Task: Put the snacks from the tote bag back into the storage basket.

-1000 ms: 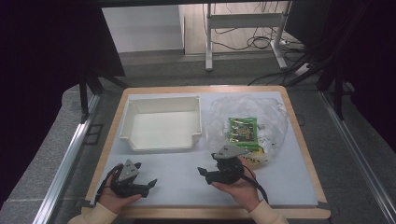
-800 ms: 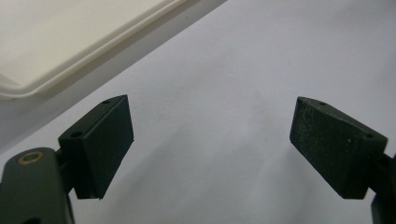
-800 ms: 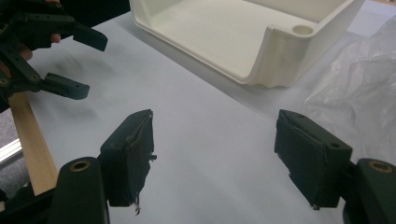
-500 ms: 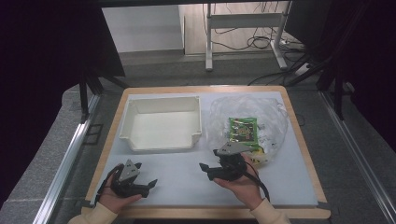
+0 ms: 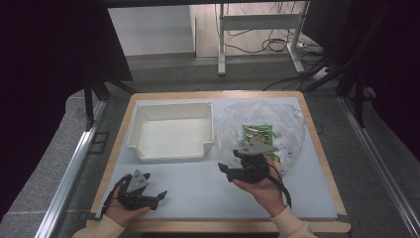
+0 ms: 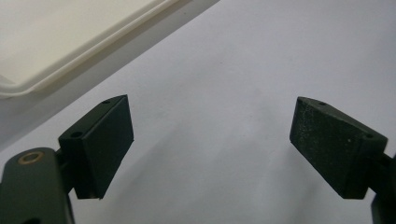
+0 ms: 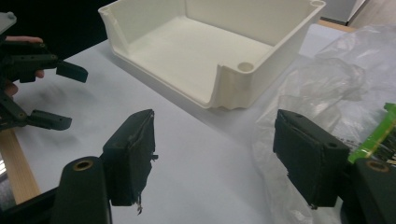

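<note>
Right now both grippers are empty w/ jaws spread apart. The right gripper (image 5: 229,169) sits just beside the clear plastic bag (image 5: 277,124), at the bag's near-left edge, pointing away from it toward the table's middle. The green circuit board (image 5: 257,135) lies inside that bag, near its centre; its edge shows in the right gripper view too (image 7: 373,137). The white tray (image 5: 171,131) stands on the far side of the bag from the board's right, i.e. left of the bag, touching or nearly touching its crumpled rim, can't tell which. The left gripper (image 5: 157,198) hangs well apart from the bag, beyond the tray's near corner, over bare white mat (image 5: 198,188).

Risks, as a guess: the bag is thin, crinkled film, so a pinch aimed at the board may catch plastic only & drag the whole bag, board sliding loose inside. If the right jaws close on film + board edge together, grip could slip. Loose folds near the tray's open notch (image 7: 224,77) may snag there. Left gripper is far off, so no help pinning the bag unless it comes over.
</note>
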A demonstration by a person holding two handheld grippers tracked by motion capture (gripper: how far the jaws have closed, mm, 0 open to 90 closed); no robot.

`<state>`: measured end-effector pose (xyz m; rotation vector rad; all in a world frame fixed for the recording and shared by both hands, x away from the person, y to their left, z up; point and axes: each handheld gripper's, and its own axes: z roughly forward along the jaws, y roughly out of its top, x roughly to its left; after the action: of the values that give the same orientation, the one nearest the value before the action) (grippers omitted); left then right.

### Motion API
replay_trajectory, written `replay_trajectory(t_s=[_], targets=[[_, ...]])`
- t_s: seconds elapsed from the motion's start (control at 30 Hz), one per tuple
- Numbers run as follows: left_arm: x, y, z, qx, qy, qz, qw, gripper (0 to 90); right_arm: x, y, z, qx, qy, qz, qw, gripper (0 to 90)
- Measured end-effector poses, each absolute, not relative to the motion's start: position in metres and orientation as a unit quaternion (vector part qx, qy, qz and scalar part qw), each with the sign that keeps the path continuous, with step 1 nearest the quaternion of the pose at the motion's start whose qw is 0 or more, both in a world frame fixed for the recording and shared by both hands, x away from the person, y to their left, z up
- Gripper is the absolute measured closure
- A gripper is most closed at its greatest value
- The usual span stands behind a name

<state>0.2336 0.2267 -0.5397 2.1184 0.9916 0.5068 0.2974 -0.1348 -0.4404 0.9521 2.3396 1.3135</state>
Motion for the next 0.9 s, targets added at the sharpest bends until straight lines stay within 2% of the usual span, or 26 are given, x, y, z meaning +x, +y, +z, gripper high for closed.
replay_trajectory(t_s=[0.9], targets=[[0.234, 0.226, -0.540, 0.825, 0.384, 0.196, 0.365, 13.3, 0.322, -0.151, -0.435, 0.365, 0.805, 0.446, 0.141, 29.9]])
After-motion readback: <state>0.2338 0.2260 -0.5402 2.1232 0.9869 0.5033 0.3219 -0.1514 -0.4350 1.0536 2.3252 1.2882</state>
